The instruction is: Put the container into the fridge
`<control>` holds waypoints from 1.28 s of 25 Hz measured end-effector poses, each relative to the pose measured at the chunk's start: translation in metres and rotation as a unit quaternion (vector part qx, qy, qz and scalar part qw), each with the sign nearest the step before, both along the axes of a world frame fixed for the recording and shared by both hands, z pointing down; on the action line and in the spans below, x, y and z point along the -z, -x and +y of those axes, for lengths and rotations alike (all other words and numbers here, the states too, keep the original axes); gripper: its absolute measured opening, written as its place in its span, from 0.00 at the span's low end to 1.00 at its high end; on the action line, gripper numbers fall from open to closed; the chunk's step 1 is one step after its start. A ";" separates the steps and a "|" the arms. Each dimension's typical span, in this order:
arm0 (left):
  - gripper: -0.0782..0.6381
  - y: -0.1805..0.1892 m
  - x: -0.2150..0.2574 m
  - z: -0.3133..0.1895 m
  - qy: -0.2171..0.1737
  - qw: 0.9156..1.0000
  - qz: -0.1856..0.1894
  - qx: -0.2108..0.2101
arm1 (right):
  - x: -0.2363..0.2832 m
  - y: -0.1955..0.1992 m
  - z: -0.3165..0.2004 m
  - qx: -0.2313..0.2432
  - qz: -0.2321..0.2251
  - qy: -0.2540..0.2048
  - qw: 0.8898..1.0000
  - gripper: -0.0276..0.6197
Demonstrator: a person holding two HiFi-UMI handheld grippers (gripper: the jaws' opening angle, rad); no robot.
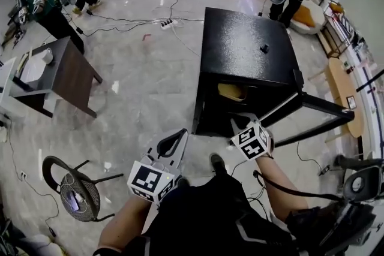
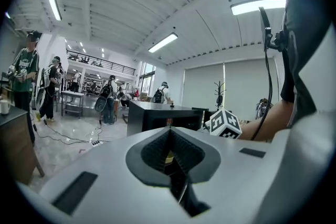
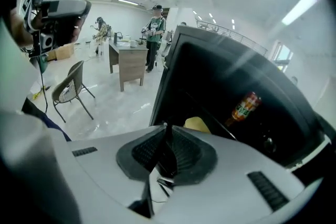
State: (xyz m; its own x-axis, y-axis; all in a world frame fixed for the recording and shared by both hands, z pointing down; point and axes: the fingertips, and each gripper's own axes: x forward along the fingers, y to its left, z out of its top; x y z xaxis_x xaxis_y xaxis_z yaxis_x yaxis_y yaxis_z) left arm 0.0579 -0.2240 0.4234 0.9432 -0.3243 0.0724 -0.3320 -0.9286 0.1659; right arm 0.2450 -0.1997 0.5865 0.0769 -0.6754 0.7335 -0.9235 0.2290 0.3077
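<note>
A black fridge (image 1: pixel 246 45) stands on the floor with its door (image 1: pixel 312 106) swung open to the right. A yellow container (image 1: pixel 231 92) sits inside it on a shelf and also shows in the right gripper view (image 3: pixel 198 124). My right gripper (image 1: pixel 242 123) is just in front of the fridge opening; its jaws (image 3: pixel 167 126) meet at the tips with nothing between them. My left gripper (image 1: pixel 171 145) hangs lower left of the fridge, apart from it, jaws (image 2: pixel 169 129) closed and empty. A bottle (image 3: pixel 245 106) stands in the fridge's dark interior.
A round chair (image 1: pixel 75 189) stands at lower left and a dark desk (image 1: pixel 66 72) at left. Cables and a power strip (image 1: pixel 167 24) lie on the floor behind the fridge. Several people stand at the back. A small black object (image 1: pixel 264 48) lies on the fridge top.
</note>
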 end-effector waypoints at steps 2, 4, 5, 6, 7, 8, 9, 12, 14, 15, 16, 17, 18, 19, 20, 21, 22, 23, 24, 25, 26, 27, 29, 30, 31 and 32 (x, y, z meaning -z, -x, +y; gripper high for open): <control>0.12 0.002 0.001 0.001 -0.004 1.000 0.001 -0.006 | 0.013 0.007 0.005 -0.009 -0.003 -0.017 1.000 0.11; 0.12 0.006 0.003 0.001 -0.006 1.000 0.005 -0.012 | 0.027 0.015 0.010 -0.019 -0.009 -0.034 0.999 0.11; 0.12 0.008 0.005 0.002 -0.006 1.000 0.007 -0.016 | 0.034 0.020 0.012 -0.022 -0.012 -0.043 0.999 0.10; 0.12 0.010 0.007 0.003 -0.006 1.000 0.009 -0.020 | 0.041 0.025 0.015 -0.024 -0.017 -0.053 0.998 0.10; 0.12 0.011 0.008 0.004 -0.008 1.000 0.009 -0.023 | 0.048 0.031 0.017 -0.024 -0.022 -0.062 0.998 0.09; 0.12 0.011 0.008 0.004 -0.010 1.000 0.008 -0.026 | 0.055 0.036 0.019 -0.023 -0.029 -0.072 0.997 0.09; 0.12 0.011 0.008 0.005 -0.012 0.999 0.007 -0.029 | 0.063 0.042 0.021 -0.021 -0.036 -0.082 0.996 0.09; 0.12 0.008 0.008 0.008 -0.009 0.999 0.010 -0.040 | 0.084 0.055 0.032 -0.023 -0.039 -0.111 0.993 0.08; 0.12 0.005 0.009 0.014 -0.004 0.999 0.017 -0.051 | 0.099 0.061 0.043 -0.032 -0.043 -0.133 0.990 0.07; 0.12 0.004 0.011 0.017 -0.004 0.998 0.020 -0.057 | 0.106 0.063 0.049 -0.039 -0.050 -0.144 0.988 0.07; 0.12 0.003 0.013 0.020 -0.005 0.998 0.023 -0.062 | 0.113 0.064 0.055 -0.046 -0.058 -0.155 0.985 0.07; 0.12 0.002 0.016 0.022 -0.008 0.997 0.026 -0.067 | 0.120 0.066 0.060 -0.051 -0.064 -0.167 0.983 0.07; 0.12 0.001 0.019 0.023 -0.010 0.997 0.029 -0.070 | 0.128 0.068 0.064 -0.054 -0.067 -0.178 0.980 0.07; 0.12 0.001 0.022 0.024 -0.011 0.997 0.032 -0.072 | 0.135 0.070 0.067 -0.055 -0.067 -0.188 0.978 0.07; 0.12 0.000 0.024 0.024 -0.011 0.997 0.035 -0.072 | 0.142 0.072 0.070 -0.056 -0.067 -0.195 0.977 0.07; 0.12 0.000 0.027 0.024 -0.009 0.997 0.038 -0.070 | 0.148 0.073 0.074 -0.057 -0.068 -0.201 0.976 0.07; 0.12 -0.001 0.031 0.024 -0.006 0.997 0.040 -0.066 | 0.153 0.074 0.078 -0.059 -0.071 -0.206 0.974 0.07; 0.12 -0.002 0.034 0.024 -0.004 0.997 0.042 -0.062 | 0.158 0.074 0.082 -0.060 -0.077 -0.211 0.973 0.07; 0.12 -0.002 0.037 0.024 -0.003 0.997 0.044 -0.057 | 0.162 0.074 0.085 -0.060 -0.083 -0.217 0.971 0.07; 0.12 -0.003 0.040 0.024 -0.003 0.998 0.046 -0.053 | 0.168 0.073 0.088 -0.060 -0.089 -0.225 0.968 0.07; 0.12 -0.004 0.042 0.024 -0.003 0.998 0.048 -0.050 | 0.173 0.072 0.089 -0.061 -0.093 -0.234 0.966 0.07; 0.12 -0.005 0.043 0.024 -0.003 0.998 0.049 -0.047 | 0.177 0.070 0.091 -0.062 -0.098 -0.242 0.963 0.07; 0.12 -0.007 0.046 0.022 0.000 0.998 0.049 -0.038 | 0.185 0.064 0.094 -0.067 -0.109 -0.256 0.958 0.07; 0.12 -0.009 0.047 0.021 0.000 0.998 0.048 -0.034 | 0.188 0.061 0.096 -0.069 -0.113 -0.261 0.956 0.07; 0.12 -0.012 0.049 0.021 0.000 0.998 0.048 -0.030 | 0.191 0.057 0.098 -0.069 -0.115 -0.266 0.955 0.07; 0.12 -0.016 0.050 0.020 -0.002 0.998 0.048 -0.026 | 0.193 0.052 0.099 -0.068 -0.115 -0.269 0.954 0.07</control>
